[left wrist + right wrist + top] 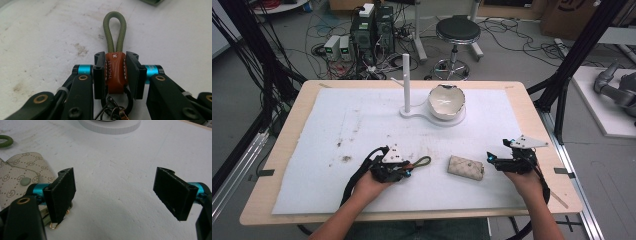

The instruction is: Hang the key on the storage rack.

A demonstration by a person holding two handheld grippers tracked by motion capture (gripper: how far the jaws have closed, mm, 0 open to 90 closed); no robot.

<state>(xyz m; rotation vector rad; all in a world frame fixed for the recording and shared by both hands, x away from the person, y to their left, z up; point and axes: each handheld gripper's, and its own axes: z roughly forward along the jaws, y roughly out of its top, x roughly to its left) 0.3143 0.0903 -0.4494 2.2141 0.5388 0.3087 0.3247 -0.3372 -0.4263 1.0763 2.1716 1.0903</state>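
Note:
My left gripper [115,72] is shut on a keychain [115,70]: an orange leather tab is pinched between the jaws, an olive cord loop [114,30] sticks out ahead, and metal rings hang below. From above, the left gripper [407,171] rests low on the white mat with the cord loop [422,162] pointing right. A beige patterned key pouch [466,167] lies between the hands. My right gripper [490,157] stands open just right of the pouch [17,177], its left jaw beside the pouch's edge, nothing held.
A white stand with an upright post [406,82] and a white bowl [446,101] on its base sit at the far middle of the mat [362,120]. The stand's base [110,127] lies ahead of the right gripper. Floor cables and a stool lie beyond the table.

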